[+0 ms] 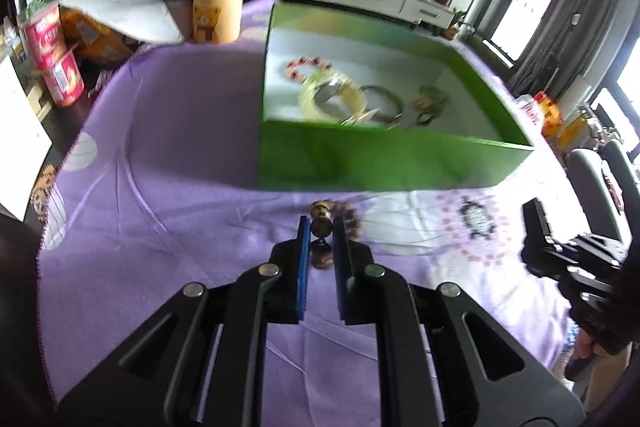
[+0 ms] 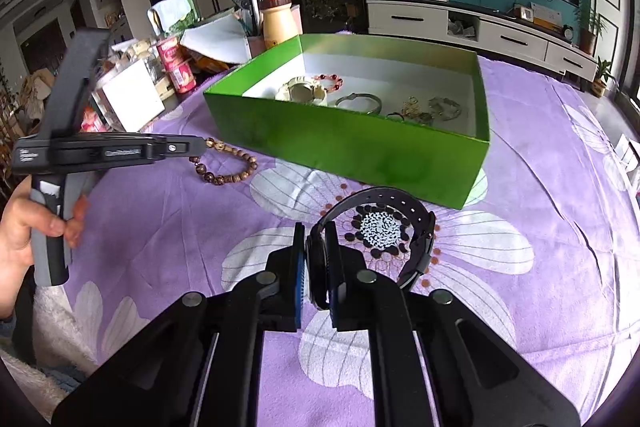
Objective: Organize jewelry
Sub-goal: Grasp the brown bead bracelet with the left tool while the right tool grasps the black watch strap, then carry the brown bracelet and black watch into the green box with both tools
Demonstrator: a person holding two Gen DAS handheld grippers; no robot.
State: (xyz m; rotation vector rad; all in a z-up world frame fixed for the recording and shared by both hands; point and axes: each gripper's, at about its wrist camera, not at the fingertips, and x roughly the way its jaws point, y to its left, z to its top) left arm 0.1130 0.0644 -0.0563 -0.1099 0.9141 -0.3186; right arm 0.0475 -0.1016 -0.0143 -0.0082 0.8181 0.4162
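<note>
My left gripper (image 1: 322, 227) is shut on a brown wooden bead bracelet (image 1: 320, 207), which hangs between its blue pads in front of the green box (image 1: 360, 163). In the right wrist view the bead bracelet (image 2: 232, 167) trails from the left gripper (image 2: 200, 145) down toward the purple cloth. My right gripper (image 2: 316, 231) is shut on the case of a black watch (image 2: 416, 223), whose strap loops out to the right above the cloth. Inside the green box (image 2: 340, 147) lie a red bead bracelet (image 2: 332, 81), a pale bangle (image 2: 304, 91), a silver bangle (image 2: 358, 103) and several other pieces.
A purple flowered cloth (image 2: 520, 167) covers the table. At the far left stand a peach bear bottle (image 1: 218, 3), red cups (image 1: 60, 75), snack packs and white paper. A person's hand (image 2: 24, 227) holds the left gripper's handle. A TV cabinet stands behind.
</note>
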